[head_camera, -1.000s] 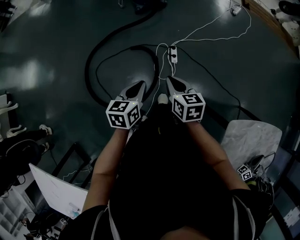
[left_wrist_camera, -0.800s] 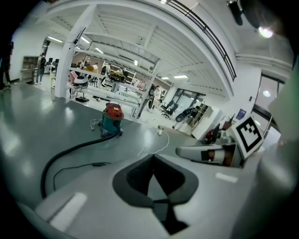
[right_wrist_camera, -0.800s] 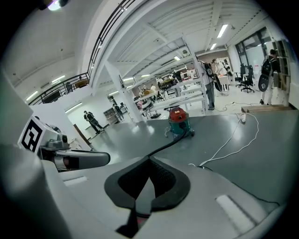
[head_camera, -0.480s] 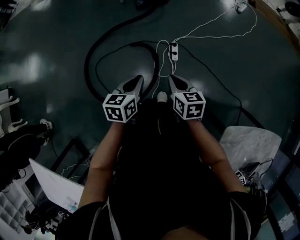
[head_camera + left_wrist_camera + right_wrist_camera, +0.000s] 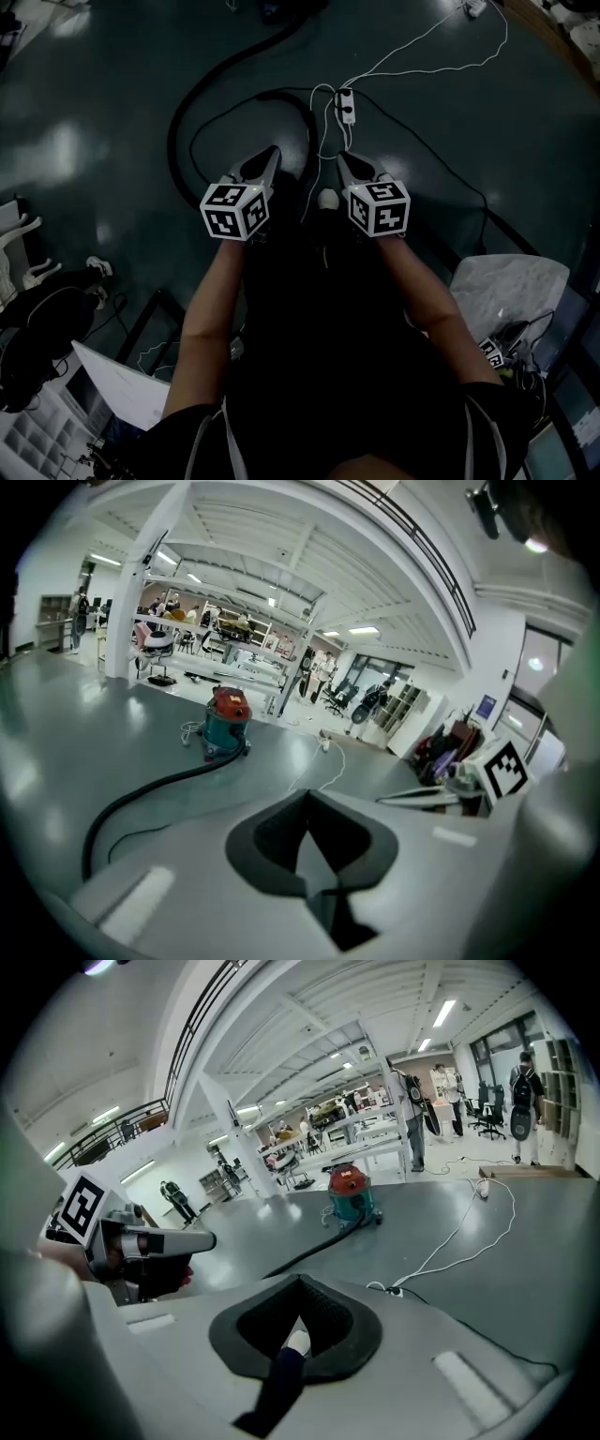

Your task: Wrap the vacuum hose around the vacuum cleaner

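Hovering with nothing grasped, we hold the left gripper (image 5: 271,153) and right gripper (image 5: 343,159) pressed together above the floor (image 5: 534,131), the vacuum hose (image 5: 177,131) looped just ahead and trailing to the far-off vacuum cleaner (image 5: 225,726); next, we judge, one must spread and reach down to it.

1. A glossy dark grey floor (image 5: 84,84) fills the head view, with pale patches of reflected light at its left.
2. The left gripper view shows a white beamed ceiling (image 5: 281,555) with strip lights (image 5: 361,630), and a white column (image 5: 129,621) at upper left.
3. Workbenches (image 5: 225,672) stand far back, near centre.
4. In the right gripper view, tall windows (image 5: 511,1040) are at upper right and a railing (image 5: 122,1133) at left.
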Available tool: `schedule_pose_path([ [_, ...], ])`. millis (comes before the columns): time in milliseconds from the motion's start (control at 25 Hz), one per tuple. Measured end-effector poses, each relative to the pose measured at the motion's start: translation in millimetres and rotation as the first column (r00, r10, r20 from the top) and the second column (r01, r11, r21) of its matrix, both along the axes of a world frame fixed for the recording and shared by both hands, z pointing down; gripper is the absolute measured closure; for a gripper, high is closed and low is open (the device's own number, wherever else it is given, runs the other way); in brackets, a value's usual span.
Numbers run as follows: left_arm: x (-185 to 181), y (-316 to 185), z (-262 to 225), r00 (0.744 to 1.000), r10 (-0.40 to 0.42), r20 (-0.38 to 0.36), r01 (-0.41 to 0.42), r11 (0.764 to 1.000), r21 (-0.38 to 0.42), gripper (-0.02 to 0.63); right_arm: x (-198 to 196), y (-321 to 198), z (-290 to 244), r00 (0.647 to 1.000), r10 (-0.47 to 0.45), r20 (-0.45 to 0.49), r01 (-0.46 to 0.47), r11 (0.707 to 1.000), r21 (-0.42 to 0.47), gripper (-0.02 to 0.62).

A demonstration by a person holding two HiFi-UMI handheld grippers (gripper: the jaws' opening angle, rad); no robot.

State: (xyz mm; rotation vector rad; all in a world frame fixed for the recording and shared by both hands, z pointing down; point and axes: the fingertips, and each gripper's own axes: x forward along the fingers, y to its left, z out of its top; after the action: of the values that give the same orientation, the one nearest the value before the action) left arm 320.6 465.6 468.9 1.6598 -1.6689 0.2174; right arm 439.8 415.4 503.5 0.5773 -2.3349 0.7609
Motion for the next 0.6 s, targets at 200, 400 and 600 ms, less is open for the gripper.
schedule_pose_path([
  [200, -27, -18, 30, 0.998, 0.047, -0.029, -0.048, 0.999, -0.008, 0.598, -30, -18, 28, 0.999, 0.012, -0.047, -0.011, 1.000, 0.017, 0.598],
  [400, -64, -25, 76, 0.997, 0.046, -0.067, -0.050, 0.997, -0.055, 0.598, -65, -30, 70, 0.995, 0.009, -0.102, -0.006, 1.000, 0.026, 0.598],
  [600, -94, -25, 123, 0.996, 0.043, -0.080, -0.052, 0.991, -0.120, 0.598, -96, -39, 111, 0.991, 0.017, -0.130, -0.017, 1.000, 0.000, 0.598],
])
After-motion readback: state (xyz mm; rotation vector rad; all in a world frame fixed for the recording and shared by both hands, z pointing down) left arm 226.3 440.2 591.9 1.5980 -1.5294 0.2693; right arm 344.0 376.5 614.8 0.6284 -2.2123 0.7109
